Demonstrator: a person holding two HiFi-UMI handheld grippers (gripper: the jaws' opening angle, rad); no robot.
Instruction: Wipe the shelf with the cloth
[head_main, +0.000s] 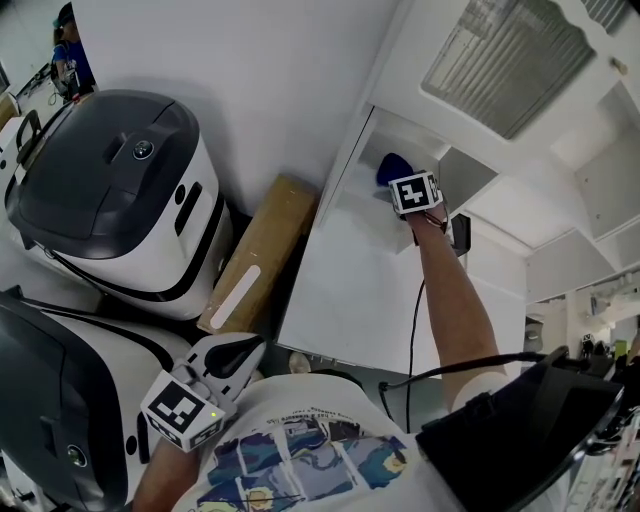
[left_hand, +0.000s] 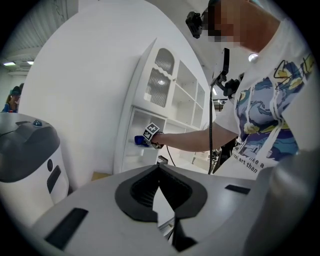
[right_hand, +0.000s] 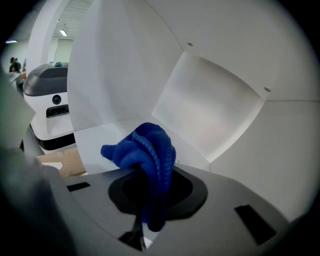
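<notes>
**A:** Which gripper is holding the cloth?

**B:** My right gripper is pinching the blue cloth. Its jaws are closing on a bunched fold, and the rest is bulging above them in the middle of the right gripper view.

**A:** Where is that showing in the head view?

**B:** In the upper middle of the frame. My right arm is reaching up from the lower right. The gripper is holding the cloth inside an open compartment of the white shelf unit. I cannot tell whether the cloth is touching the shelf board.

**A:** What is your left gripper doing?

**B:** My left gripper is hanging at the lower left of the head view, near my shirt. Its jaws are pressing together on nothing.

**A:** Is anything else sitting nearby?

**B:** Two white and dark grey machines are filling the left side. A cardboard box is sitting between the upper one and the shelf unit.
</notes>
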